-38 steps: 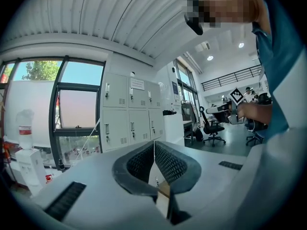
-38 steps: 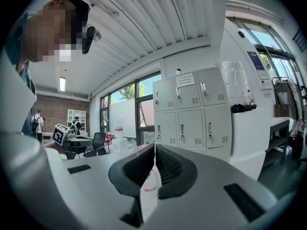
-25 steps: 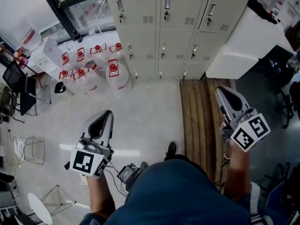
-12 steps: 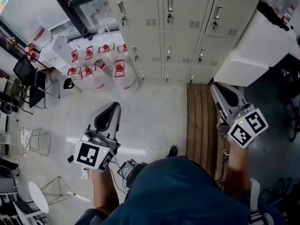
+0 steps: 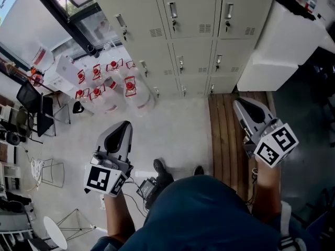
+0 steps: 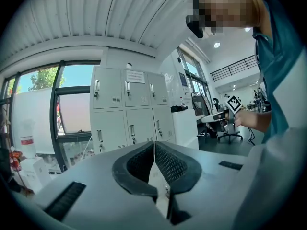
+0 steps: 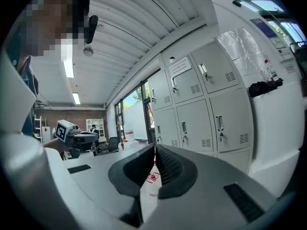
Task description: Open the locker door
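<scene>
- The pale floor (image 5: 172, 129) fills the middle of the head view, with the person standing on it
- The locker bank (image 5: 193, 30) stands against the far wall, three columns of beige compartments stacked in rows
- The locker doors (image 5: 186, 12) are all shut, each with a small upright handle and a vent slot; they lie ahead of the person, well apart from both claws
- A white cabinet (image 5: 285, 41) stands just beside the lockers on their right
- A strip of wooden slats (image 5: 225, 132) lies on the floor in front of the right-hand column, under the right claw in the head view
- Clear water jugs (image 5: 131, 90) with red caps cluster on the floor to the left of the lockers, by the window
- The left claw (image 5: 123, 125) points toward the lockers; its own view shows the claw (image 6: 154, 145) pressed together at the tips with nothing between
- The right claw (image 5: 242, 104) points the same way; in its own view it (image 7: 154, 148) is also closed tight and empty
- A marker cube rides on each one, the left cube (image 5: 102, 179) and the right cube (image 5: 276, 145)
- A dark shoe (image 5: 161, 167) shows between the arms
</scene>
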Action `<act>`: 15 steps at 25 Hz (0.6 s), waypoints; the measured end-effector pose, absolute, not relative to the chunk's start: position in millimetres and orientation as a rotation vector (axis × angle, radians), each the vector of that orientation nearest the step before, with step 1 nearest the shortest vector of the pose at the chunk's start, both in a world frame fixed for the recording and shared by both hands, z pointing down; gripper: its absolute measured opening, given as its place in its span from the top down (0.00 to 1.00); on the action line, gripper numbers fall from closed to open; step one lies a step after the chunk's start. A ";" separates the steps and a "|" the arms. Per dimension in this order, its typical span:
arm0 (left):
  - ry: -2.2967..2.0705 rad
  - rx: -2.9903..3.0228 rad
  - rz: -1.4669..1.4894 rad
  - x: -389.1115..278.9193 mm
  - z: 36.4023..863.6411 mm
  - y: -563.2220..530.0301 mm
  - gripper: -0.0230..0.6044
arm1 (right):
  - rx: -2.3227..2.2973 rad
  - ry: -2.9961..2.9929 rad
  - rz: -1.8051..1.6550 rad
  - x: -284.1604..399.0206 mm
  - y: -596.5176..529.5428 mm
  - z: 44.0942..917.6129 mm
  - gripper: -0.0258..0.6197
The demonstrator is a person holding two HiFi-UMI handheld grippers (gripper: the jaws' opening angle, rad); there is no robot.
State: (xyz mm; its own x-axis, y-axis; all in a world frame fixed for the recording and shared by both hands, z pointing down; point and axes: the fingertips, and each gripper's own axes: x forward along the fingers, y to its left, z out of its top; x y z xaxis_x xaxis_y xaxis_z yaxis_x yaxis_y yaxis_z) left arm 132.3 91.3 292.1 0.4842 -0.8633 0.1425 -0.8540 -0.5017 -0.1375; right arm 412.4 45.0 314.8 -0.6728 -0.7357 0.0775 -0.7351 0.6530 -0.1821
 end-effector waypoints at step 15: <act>1.202 -2.808 -0.213 90.0 292.0 -22.1 0.93 | -1.671 2.671 -0.300 390.4 16.8 311.7 0.90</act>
